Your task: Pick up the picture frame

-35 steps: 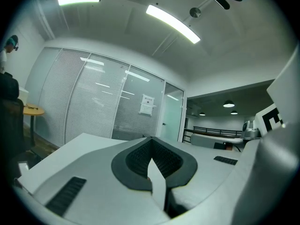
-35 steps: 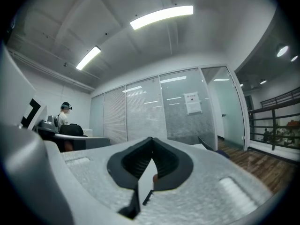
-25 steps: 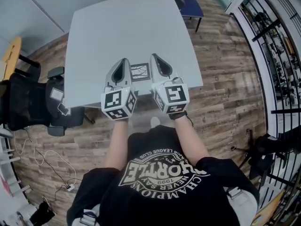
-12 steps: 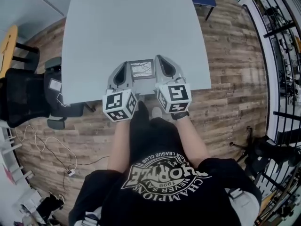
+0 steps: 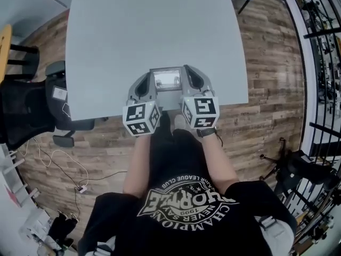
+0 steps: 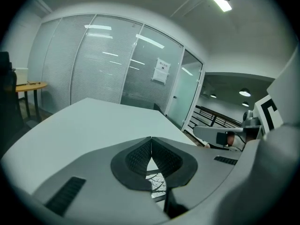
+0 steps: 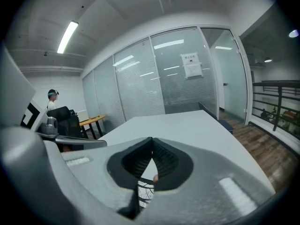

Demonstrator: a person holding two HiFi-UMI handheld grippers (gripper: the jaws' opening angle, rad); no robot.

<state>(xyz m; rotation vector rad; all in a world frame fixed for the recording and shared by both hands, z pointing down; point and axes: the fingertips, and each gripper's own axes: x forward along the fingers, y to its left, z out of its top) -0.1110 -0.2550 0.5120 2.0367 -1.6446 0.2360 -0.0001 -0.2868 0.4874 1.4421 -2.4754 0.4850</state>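
Head view, and nearest us is the person's black printed T-shirt (image 5: 181,201), with both forearms stretched forward. At the ends of them sit the marker cubes, and just past those are the grey left gripper (image 5: 147,77) and the grey right gripper (image 5: 187,69). Both have dropped a good way in the last second and now sit low at the near edge of the pale grey desk (image 5: 154,25).

Left gripper view confirms that one is clenched (image 6: 151,142), pads pressed together with nothing between them. The right gripper view (image 7: 152,146) shows the same: clenched and empty.

Between the two sits the small dark-rimmed rectangular picture frame (image 5: 166,80), close to the middle of the near edge and apparently face up. A second ago it lay ahead of the tips; now the grippers flank it, left and right. Each gripper view catches its branch drawing just beneath the jaws (image 6: 157,184) (image 7: 144,189).

So the approach looks nearly done, but nothing is lifted yet. With both clenched, I'd guess either one must open first or the two will squeeze the frame between them.

Beyond, the desk is bare to its far edge.
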